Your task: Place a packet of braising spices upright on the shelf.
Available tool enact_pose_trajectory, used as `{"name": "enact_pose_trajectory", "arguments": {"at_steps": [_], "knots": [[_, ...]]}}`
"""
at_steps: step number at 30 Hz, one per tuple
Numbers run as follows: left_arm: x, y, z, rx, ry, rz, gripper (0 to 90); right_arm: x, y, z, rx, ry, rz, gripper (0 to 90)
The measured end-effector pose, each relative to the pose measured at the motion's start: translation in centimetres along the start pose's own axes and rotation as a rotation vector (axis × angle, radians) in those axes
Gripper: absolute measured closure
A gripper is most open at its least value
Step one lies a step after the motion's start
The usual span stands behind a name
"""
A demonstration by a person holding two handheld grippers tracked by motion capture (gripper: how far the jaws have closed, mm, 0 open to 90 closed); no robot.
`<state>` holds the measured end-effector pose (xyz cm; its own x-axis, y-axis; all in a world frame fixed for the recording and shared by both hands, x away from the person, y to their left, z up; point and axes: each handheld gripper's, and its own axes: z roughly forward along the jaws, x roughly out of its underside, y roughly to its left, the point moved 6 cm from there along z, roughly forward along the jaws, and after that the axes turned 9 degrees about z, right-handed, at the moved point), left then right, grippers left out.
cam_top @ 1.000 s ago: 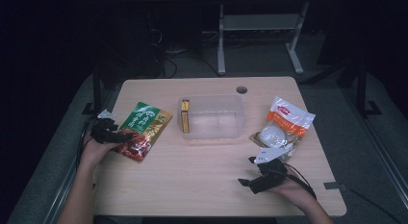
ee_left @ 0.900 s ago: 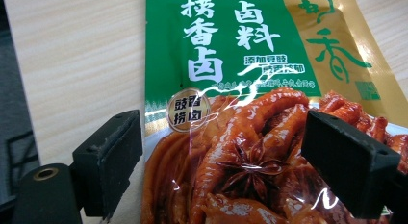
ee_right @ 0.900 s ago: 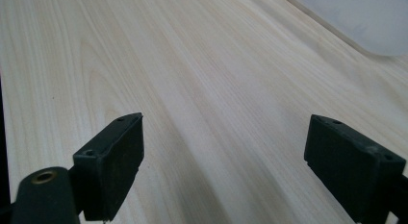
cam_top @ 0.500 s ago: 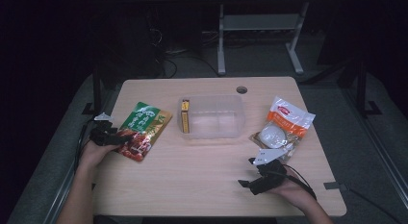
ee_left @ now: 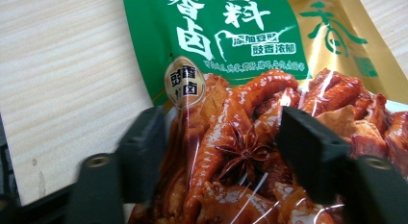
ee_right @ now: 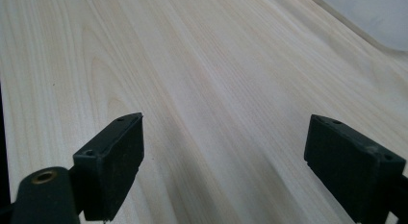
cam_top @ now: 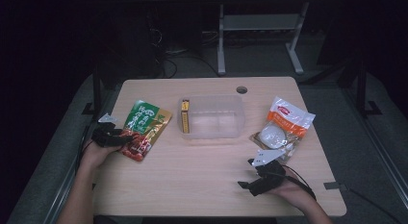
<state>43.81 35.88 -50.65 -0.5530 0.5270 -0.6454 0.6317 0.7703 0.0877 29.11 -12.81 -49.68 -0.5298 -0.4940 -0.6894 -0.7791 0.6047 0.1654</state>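
A: Surface and room, left to right?

B: Light wood table (cam_top: 202,185) in a dark room, grey floor around it, a metal stand behind. At the left lies the green and gold snack pouch (cam_top: 144,129), flat on the wood. Centre, a clear plastic bin (cam_top: 214,117) with a yellow box (cam_top: 184,116) standing in its left end. Right, an orange and white packet (cam_top: 285,128).

A: The left gripper (cam_top: 121,137)?

B: At the pouch's near left corner. In the left gripper view the pouch (ee_left: 240,152) lies between the jaws, which stand partly apart and have just been closing. Whether the pads press on it, I cannot tell.

A: The right gripper (cam_top: 250,173)?

B: Low at the near right, well apart from the packet. Its own view shows jaws spread wide over bare wood, nothing between them.

A: Differences from the earlier frame?

B: Both hands and every item lie where they did.
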Motion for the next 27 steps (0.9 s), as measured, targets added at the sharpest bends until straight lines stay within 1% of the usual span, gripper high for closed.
{"name": "enact_pose_trajectory", "arguments": {"at_steps": [1,2,3,6,7,8,9,10,11,12,14,15,16,18,20,21,22,23,25,26,27], "knots": [[0.0,0.0,0.0,0.000,0.001,0.007,43.9,0.0,0.0,0.0,0.000,0.001,0.000,13.6],[-0.1,-0.1,0.0,-0.001,-0.009,0.004,50.6,0.0,0.0,0.0,-0.001,0.001,-0.001,13.6],[-0.1,-0.1,-0.1,-0.003,-0.005,0.002,57.1,0.0,0.0,0.0,-0.002,0.001,-0.001,13.6],[-0.1,0.0,-0.1,0.012,-0.014,-0.007,78.2,0.0,0.2,0.0,-0.011,0.013,0.014,13.2],[-0.1,0.1,-0.1,0.015,-0.016,-0.009,80.1,0.0,0.2,0.1,-0.013,0.022,0.015,12.2],[-0.1,0.2,-0.1,0.021,-0.026,-0.024,82.0,-0.1,0.3,0.1,-0.033,0.029,0.015,12.1],[0.0,0.2,-0.1,0.030,-0.032,-0.026,84.8,-0.2,0.5,0.1,-0.053,0.028,0.005,11.5],[0.0,0.2,-0.1,0.035,-0.037,-0.030,86.4,-0.3,0.6,0.0,-0.060,0.034,0.007,11.0],[0.0,0.3,-0.2,0.046,-0.047,-0.046,87.5,-0.4,0.7,0.0,-0.067,0.030,-0.002,10.9],[0.0,0.4,-0.2,0.053,-0.052,-0.053,88.4,-0.5,0.8,-0.1,-0.081,0.027,-0.001,11.2],[0.0,0.4,-0.3,0.064,-0.065,-0.064,89.1,-0.7,0.8,-0.2,-0.115,0.037,0.034,12.0],[-0.1,0.5,-0.5,0.064,-0.069,-0.058,89.3,-0.7,0.7,-0.1,-0.122,0.038,0.035,12.1],[-0.2,0.4,-0.5,0.062,-0.079,-0.061,89.4,-0.6,0.7,-0.1,-0.124,0.051,0.038,13.3],[-0.5,0.3,-0.9,0.060,-0.087,-0.057,89.5,-0.6,0.6,-0.1,-0.121,0.046,0.030,13.7],[-0.8,0.3,-1.5,0.051,-0.109,-0.057,89.5,-0.6,0.4,-0.1,-0.111,0.051,0.023,13.8],[-1.0,0.3,-1.8,0.048,-0.122,-0.058,89.6,-0.6,0.3,-0.1,-0.107,0.048,0.022,13.8],[-1.0,0.3,-1.8,0.048,-0.122,-0.058,89.6,-0.6,0.3,-0.2,-0.104,0.051,0.033,13.9],[-1.3,0.3,-2.6,0.049,-0.144,-0.055,89.7,-0.7,0.3,-0.2,-0.098,0.047,0.033,13.9],[-1.6,0.2,-3.2,0.049,-0.160,-0.060,89.7,-0.6,0.3,-0.2,-0.093,0.048,0.033,13.9],[-1.7,0.2,-3.5,0.044,-0.156,-0.039,89.7,-0.6,0.2,-0.2,-0.089,0.045,0.024,13.9],[-2.0,0.1,-3.9,0.039,-0.175,-0.042,89.7,-0.6,0.1,-0.2,-0.087,0.045,0.023,13.9]]}}
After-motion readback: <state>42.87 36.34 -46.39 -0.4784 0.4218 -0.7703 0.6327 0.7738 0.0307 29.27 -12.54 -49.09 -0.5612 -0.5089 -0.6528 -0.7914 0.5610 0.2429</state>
